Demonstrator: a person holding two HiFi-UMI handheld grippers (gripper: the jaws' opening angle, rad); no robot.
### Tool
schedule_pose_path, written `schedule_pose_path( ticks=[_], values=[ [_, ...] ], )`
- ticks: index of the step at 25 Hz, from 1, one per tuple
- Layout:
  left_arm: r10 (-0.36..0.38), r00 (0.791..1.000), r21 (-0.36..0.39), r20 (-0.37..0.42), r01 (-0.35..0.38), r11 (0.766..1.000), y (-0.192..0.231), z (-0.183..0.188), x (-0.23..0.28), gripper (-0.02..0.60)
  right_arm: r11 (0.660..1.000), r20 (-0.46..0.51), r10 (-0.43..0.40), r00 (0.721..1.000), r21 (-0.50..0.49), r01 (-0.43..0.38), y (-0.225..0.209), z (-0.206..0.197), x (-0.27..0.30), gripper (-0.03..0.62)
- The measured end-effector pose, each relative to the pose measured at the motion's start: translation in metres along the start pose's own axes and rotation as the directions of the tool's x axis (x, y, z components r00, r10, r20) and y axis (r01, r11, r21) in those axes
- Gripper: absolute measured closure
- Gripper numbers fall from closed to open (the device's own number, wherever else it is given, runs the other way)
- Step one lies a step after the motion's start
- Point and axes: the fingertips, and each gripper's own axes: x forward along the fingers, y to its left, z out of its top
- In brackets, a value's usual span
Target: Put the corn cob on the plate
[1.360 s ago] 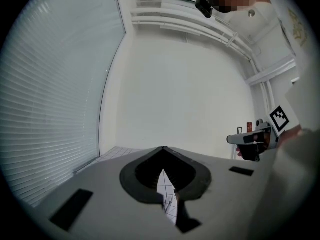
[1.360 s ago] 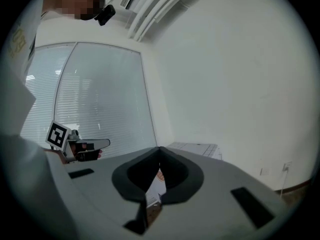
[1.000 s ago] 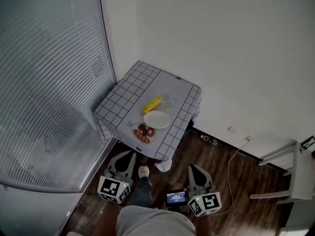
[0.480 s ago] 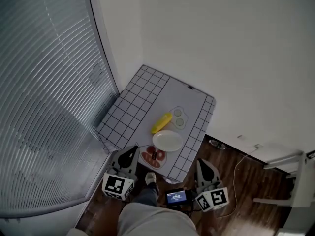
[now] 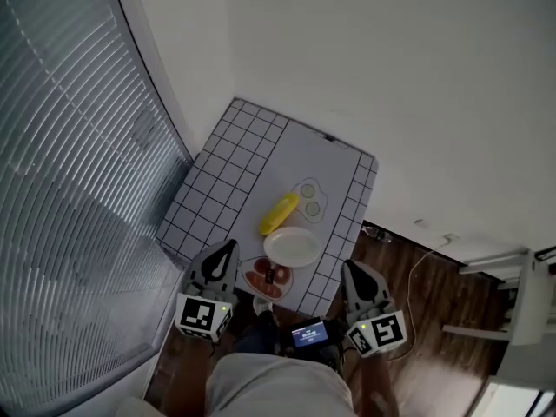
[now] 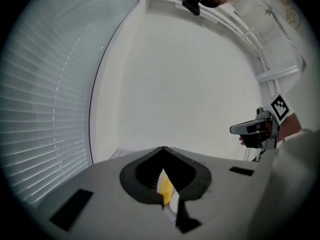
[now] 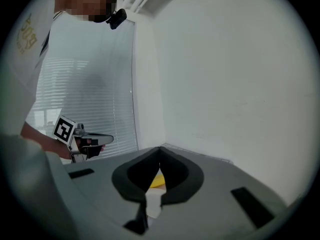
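Observation:
A yellow corn cob (image 5: 278, 213) lies on the grid-patterned tablecloth (image 5: 217, 181), just beyond a white plate (image 5: 292, 247) that has nothing on it. My left gripper (image 5: 228, 250) is shut and holds nothing, level at the table's near edge, left of the plate. My right gripper (image 5: 350, 270) is also shut with nothing in it, off the table's near right corner. In the left gripper view the corn cob (image 6: 165, 186) and the plate (image 6: 173, 210) show through the gap behind the closed jaws. The right gripper view shows the corn cob (image 7: 158, 182) the same way.
A flat picture of red food (image 5: 268, 278) lies on the cloth near the front edge, and a print of two eggs (image 5: 308, 200) beyond the corn. Window blinds (image 5: 69, 189) fill the left, a white wall the back. A cable (image 5: 426, 246) and white frame (image 5: 521, 311) are right.
I have walked up to the table: it has come nearer in the head view, and both shut grippers now reach its near edge instead of hanging over the floor.

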Motion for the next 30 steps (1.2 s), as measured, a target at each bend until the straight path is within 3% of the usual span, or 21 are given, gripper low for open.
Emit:
schedule_pose_path(
  ticks=[14,25,30],
  values=[
    [0.006,0.999,-0.003,-0.038,-0.006,1.000,0.010,-0.007,0.035,0.574,0.999,-0.010,-0.017,1.000,-0.034,0.017,-0.047,0.008,0.028,0.588],
    [0.049,0.996,-0.001,-0.080,-0.049,0.999,0.014,-0.012,0.059,0.574,0.990,0.024,-0.132,0.991,0.048,0.131,-0.115,0.007,0.021,0.588],
    [0.051,0.992,0.003,-0.116,-0.051,0.999,0.012,-0.030,0.078,0.574,0.992,0.005,-0.121,0.993,0.036,0.121,-0.129,-0.006,0.026,0.588]
  ],
)
